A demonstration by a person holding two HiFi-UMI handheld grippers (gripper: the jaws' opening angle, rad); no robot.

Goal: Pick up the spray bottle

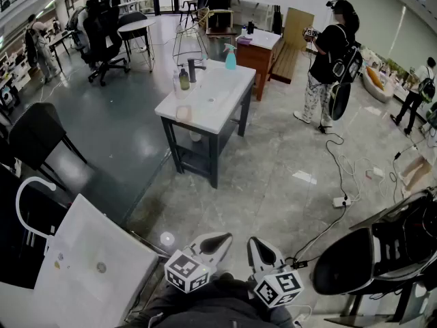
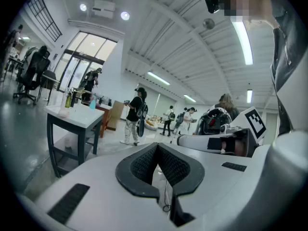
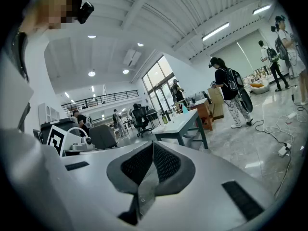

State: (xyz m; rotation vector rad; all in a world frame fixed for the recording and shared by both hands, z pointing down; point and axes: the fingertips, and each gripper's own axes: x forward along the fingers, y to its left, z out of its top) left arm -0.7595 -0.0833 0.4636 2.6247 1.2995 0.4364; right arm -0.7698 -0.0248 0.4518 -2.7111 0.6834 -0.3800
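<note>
The spray bottle (image 1: 231,59) is pale blue with a white trigger head. It stands upright at the far end of a white sink table (image 1: 229,104) several steps ahead; it shows small in the left gripper view (image 2: 92,101) and the right gripper view (image 3: 185,109). My left gripper (image 1: 213,242) and right gripper (image 1: 258,250) hang side by side at the bottom of the head view, close to my body and far from the table. Both point roughly level. Each has its black pads meeting at the tips, left gripper (image 2: 158,146) and right gripper (image 3: 153,143), with nothing between them.
A dark soap bottle (image 1: 184,79) and a faucet (image 1: 193,69) share the table. A wooden cabinet (image 1: 258,50) stands behind it. A person in black (image 1: 331,67) stands at the right, with cables and a power strip (image 1: 340,201) on the floor. A white sink unit (image 1: 89,272) is near left, a black chair (image 1: 369,258) near right.
</note>
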